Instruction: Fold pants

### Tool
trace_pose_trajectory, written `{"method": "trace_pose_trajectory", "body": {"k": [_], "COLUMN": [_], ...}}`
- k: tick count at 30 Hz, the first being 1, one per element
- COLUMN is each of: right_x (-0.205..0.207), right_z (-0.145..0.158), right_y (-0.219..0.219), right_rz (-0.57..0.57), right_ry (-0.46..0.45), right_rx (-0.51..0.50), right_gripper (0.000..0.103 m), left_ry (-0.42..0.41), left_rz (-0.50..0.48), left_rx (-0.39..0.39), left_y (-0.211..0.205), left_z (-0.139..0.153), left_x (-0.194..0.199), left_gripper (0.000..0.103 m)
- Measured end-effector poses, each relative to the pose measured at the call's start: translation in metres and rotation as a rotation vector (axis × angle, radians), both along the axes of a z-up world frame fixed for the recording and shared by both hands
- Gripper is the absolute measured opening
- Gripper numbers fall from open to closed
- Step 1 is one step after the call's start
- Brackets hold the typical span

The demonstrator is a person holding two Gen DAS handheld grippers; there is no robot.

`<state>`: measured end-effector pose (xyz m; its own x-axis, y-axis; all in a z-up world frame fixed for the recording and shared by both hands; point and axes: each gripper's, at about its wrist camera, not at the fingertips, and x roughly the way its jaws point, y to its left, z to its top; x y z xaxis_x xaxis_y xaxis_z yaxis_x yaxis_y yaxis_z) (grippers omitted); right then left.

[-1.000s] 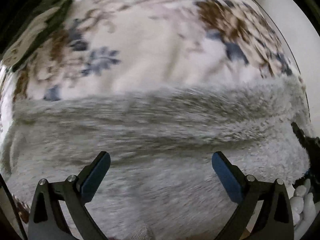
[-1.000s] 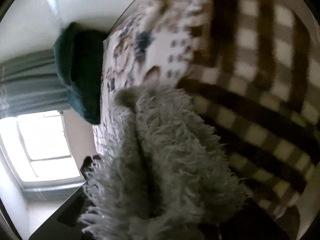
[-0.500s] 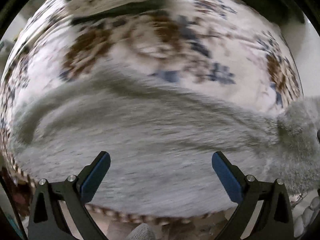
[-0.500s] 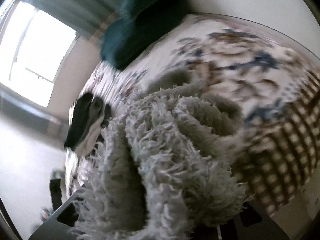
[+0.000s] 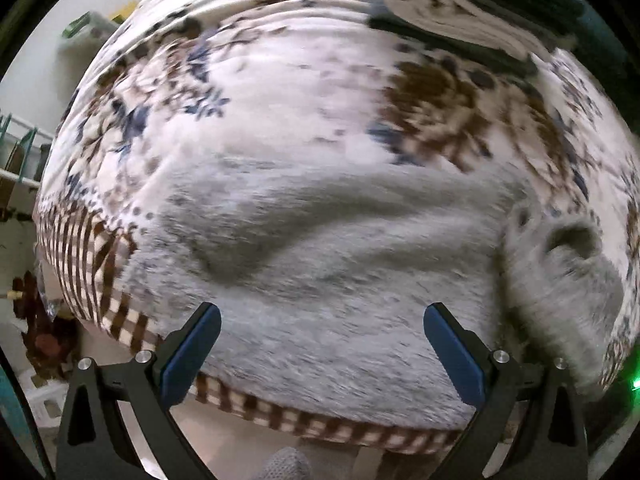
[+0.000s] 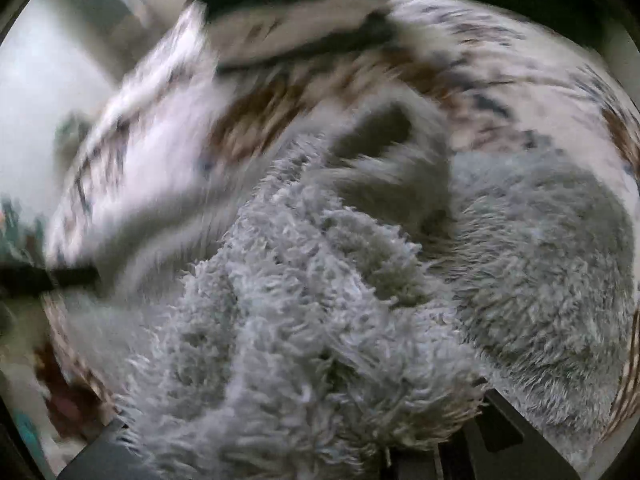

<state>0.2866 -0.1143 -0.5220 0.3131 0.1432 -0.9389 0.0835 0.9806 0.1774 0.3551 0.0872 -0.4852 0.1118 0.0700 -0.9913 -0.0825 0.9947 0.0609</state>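
Note:
Grey fluffy pants (image 5: 340,248) lie spread across a floral bedspread (image 5: 280,92), reaching the bed's near edge. My left gripper (image 5: 322,314) hangs open above them, pointing straight down, its blue pads apart with nothing between them. At the right of the left wrist view one end of the pants (image 5: 568,264) is lifted in a bunch. In the right wrist view that bunch of pants (image 6: 312,300) fills the front and hides the fingers of my right gripper (image 6: 304,420). The fleece sits between its jaws, which are opening slightly. The picture is blurred by motion.
A folded stack of dark and pale clothes (image 5: 460,28) lies at the far side of the bed, also in the right wrist view (image 6: 288,28). The bedspread's brown checked border (image 5: 320,428) marks the near edge. A shelf (image 5: 20,160) stands beyond the bed's left side.
Both views have swung and rolled. My right gripper has carried the bunched end of the pants across the bed over the rest of them. My left gripper, still open, has slid along the pants.

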Motion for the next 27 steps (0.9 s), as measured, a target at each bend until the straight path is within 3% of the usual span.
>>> {"method": "trace_pose_trajectory", "body": {"k": [3,5,8,10,14,18,19,20,21,22,23,27], "right_x": [-0.007,-0.010,-0.023,-0.034,-0.062,-0.096,-0.103,-0.111,-0.114,-0.119,-0.121,-0.121], "right_z": [-0.006,0.006,0.036,0.054,0.062,0.039,0.032,0.023,0.017,0.012,0.007,0.000], "right_y": [0.025,0.018,-0.010,-0.038,-0.113,-0.188,-0.202,-0.216,-0.225,-0.232,-0.236,-0.236], "right_rz": [0.051,0.076,0.072,0.034,-0.185,-0.410,-0.454,-0.503,-0.529,-0.553,-0.564,-0.543], "right_ry": [0.067,0.075,0.036,0.021,0.072,0.161,0.182,0.197,0.203,0.214,0.222,0.225], "right_rx": [-0.002,0.128,0.321,0.370,0.327,0.258,0.257,0.276,0.289,0.299,0.301,0.291], "right_gripper": [0.042,0.084,0.085,0.085,0.085,0.085,0.085,0.085,0.085,0.085,0.085,0.085], "left_ry": [-0.005,-0.017,-0.037,-0.031,0.055,0.185,0.220,0.249,0.264,0.258,0.241,0.216], "left_rz": [0.018,0.018,-0.008,-0.041,-0.127,-0.175,-0.186,-0.192,-0.192,-0.197,-0.210,-0.144], "left_rx": [-0.026,-0.052,-0.097,-0.137,-0.210,-0.237,-0.262,-0.270,-0.300,-0.328,-0.326,-0.363], "left_y": [0.007,0.005,-0.008,-0.024,-0.061,-0.091,-0.097,-0.101,-0.104,-0.105,-0.106,-0.090], "left_z": [-0.002,0.001,0.007,0.005,-0.024,-0.067,-0.076,-0.084,-0.087,-0.085,-0.081,-0.053], "left_x": [0.005,0.008,0.013,0.016,0.019,0.010,0.006,0.002,-0.004,-0.009,-0.013,-0.030], "left_gripper": [0.103,0.103,0.103,0.103,0.103,0.103,0.098,0.069,0.056,0.032,0.021,0.017]}}
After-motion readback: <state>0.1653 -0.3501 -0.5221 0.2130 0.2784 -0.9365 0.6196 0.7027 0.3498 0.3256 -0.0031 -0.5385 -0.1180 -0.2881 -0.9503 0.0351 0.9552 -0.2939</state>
